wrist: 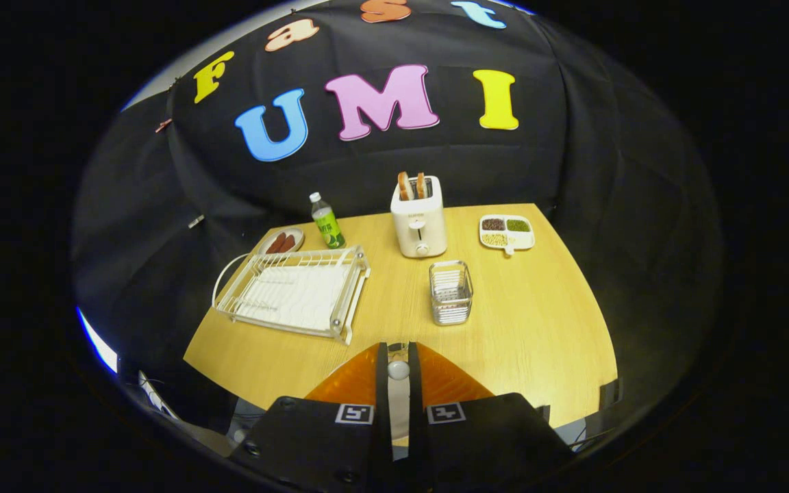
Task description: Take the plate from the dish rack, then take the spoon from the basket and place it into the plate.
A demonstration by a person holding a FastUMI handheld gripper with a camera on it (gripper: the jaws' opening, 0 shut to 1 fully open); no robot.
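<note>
Here the gripper [398,356] has its fingers nearly together with only a thin gap, holding nothing that can be made out. The dish rack [295,293] lies ahead and to the left on the surface [538,322], its long side running away leftward; a plate in it cannot be told apart. The basket [451,292] stands just ahead, slightly right, with the toaster [419,218] beyond it.
</note>
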